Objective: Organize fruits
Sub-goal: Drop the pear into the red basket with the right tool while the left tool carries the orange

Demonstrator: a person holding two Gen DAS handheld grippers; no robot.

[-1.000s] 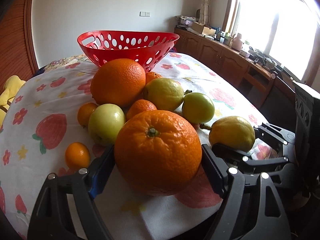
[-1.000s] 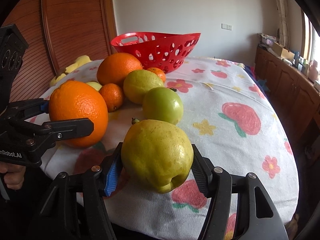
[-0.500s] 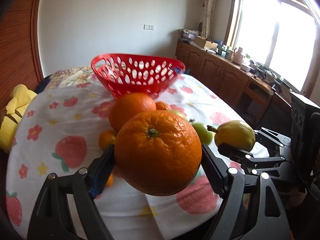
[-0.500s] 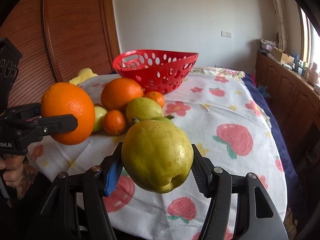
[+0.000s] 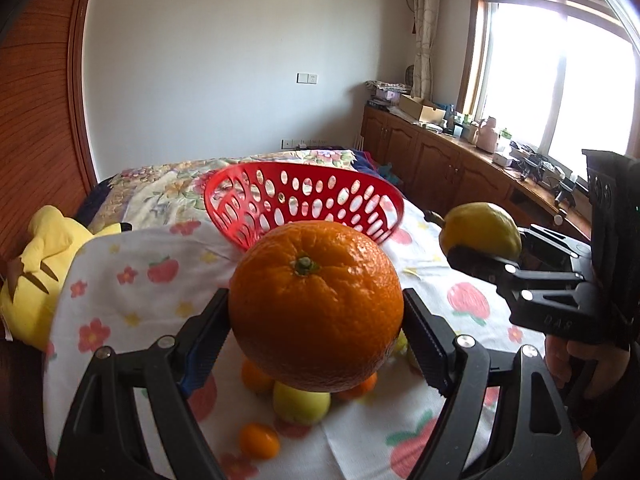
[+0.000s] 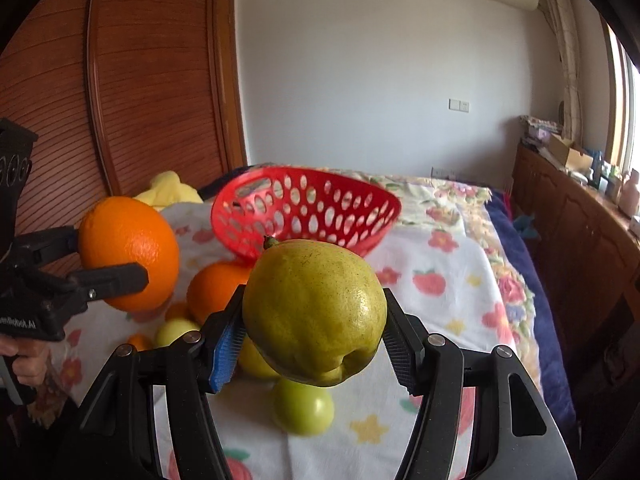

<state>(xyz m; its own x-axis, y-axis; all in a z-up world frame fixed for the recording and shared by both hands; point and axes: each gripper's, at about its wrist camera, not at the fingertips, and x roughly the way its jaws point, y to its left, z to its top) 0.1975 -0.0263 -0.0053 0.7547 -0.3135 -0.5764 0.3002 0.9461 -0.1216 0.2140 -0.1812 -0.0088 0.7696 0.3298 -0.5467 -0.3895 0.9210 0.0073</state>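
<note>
Both grippers have risen since the earlier frame: left gripper (image 5: pixel 316 312) clamps the large orange (image 5: pixel 316 304), right gripper (image 6: pixel 314 320) clamps the pear (image 6: pixel 314 312), above the tablecloth's (image 6: pixel 444 296) near edge, short of the red basket (image 6: pixel 304 212)

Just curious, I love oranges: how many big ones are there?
2 big oranges: one in the left gripper, one on the table by the red basket; more may hide.
</note>
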